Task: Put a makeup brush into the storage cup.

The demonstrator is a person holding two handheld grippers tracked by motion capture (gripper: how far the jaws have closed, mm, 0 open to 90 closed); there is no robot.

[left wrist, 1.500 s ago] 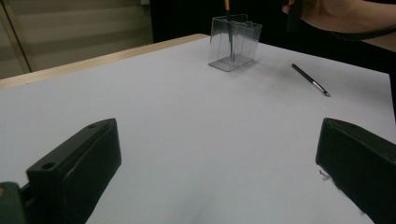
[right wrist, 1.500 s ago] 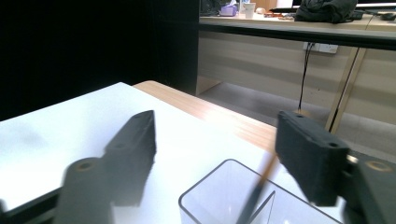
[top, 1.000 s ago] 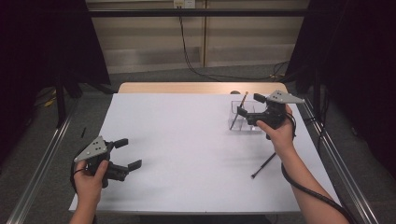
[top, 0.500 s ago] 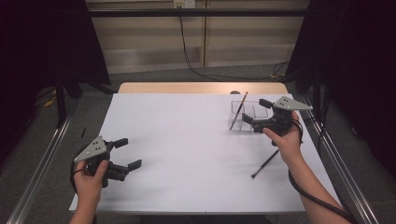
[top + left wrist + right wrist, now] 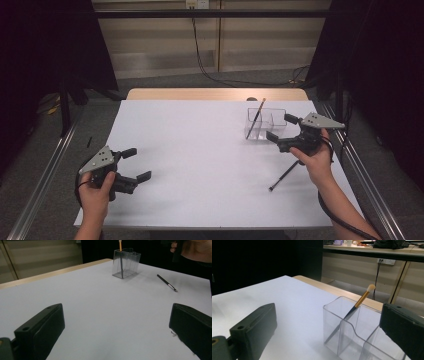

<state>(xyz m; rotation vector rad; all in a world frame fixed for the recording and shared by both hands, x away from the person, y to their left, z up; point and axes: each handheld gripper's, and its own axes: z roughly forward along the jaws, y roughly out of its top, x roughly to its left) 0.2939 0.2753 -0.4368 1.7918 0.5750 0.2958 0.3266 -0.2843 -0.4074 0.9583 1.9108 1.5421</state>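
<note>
two brushes (image 5: 285, 175), one clear holder (image 5: 272, 121)

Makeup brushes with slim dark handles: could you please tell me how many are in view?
2. One gold-banded, pale-tipped makeup brush leans in the clear plastic divided holder; one dark makeup brush lies flat on the white table, near the right hand.

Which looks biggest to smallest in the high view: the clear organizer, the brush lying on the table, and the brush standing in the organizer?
1. Clear organizer, largest.
2. Brush lying on the table.
3. Brush standing in the organizer.
The two brushes look alike in length, and the standing one tilts, so their order is unsure.
</note>
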